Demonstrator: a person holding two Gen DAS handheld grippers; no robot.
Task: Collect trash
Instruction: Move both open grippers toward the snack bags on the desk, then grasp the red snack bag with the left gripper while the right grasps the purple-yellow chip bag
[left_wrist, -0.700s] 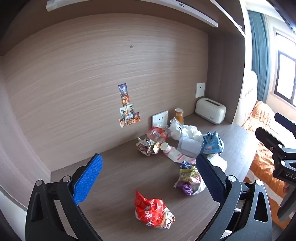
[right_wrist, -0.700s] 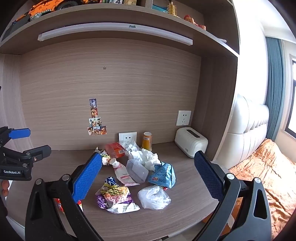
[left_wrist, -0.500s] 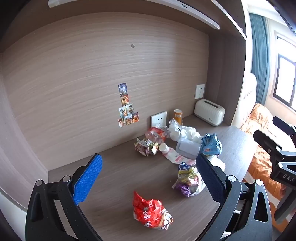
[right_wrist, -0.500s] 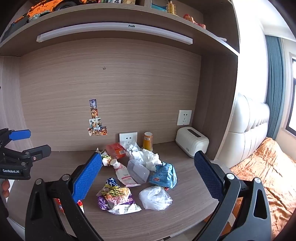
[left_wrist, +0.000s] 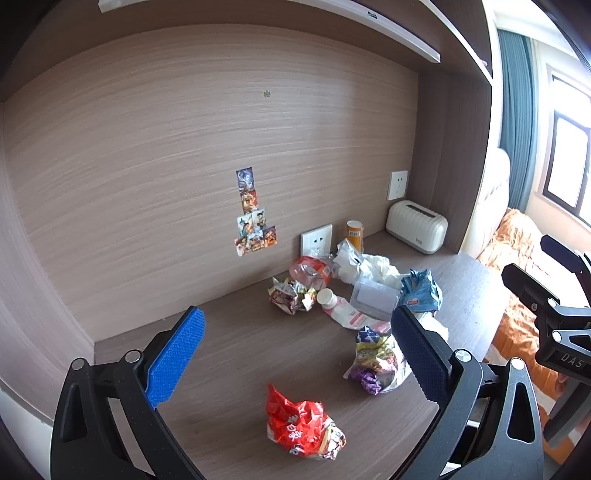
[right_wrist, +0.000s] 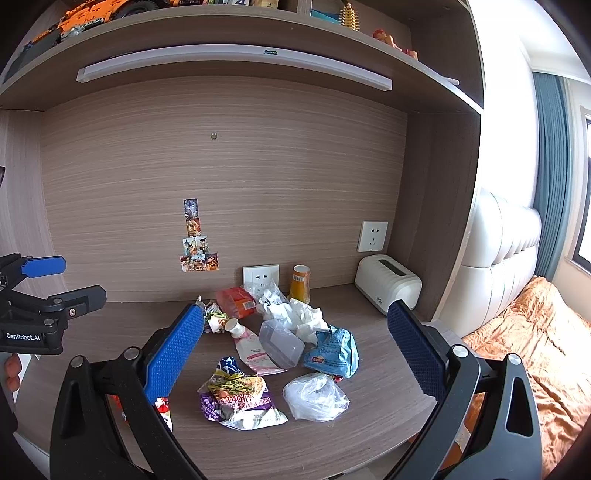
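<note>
Trash lies scattered on a wooden desk. Nearest my left gripper is a crumpled red snack bag; the gripper hangs open above the desk, nothing between its fingers. A purple-and-yellow noodle wrapper and a clear plastic bag lie below my right gripper, which is also open and empty. Further back are a blue bag, a clear plastic box, a pink pouch, white tissues, an orange bottle and a crumpled wrapper.
An orange paper cup and a white toaster-shaped device stand by the back wall, near two wall sockets. A shelf with a light bar overhangs the desk. A bed with an orange cover is on the right.
Both views have shifted slightly; the trash sits a little further left and lower in the left wrist view. Both grippers stay open. Nothing on the desk has moved.
</note>
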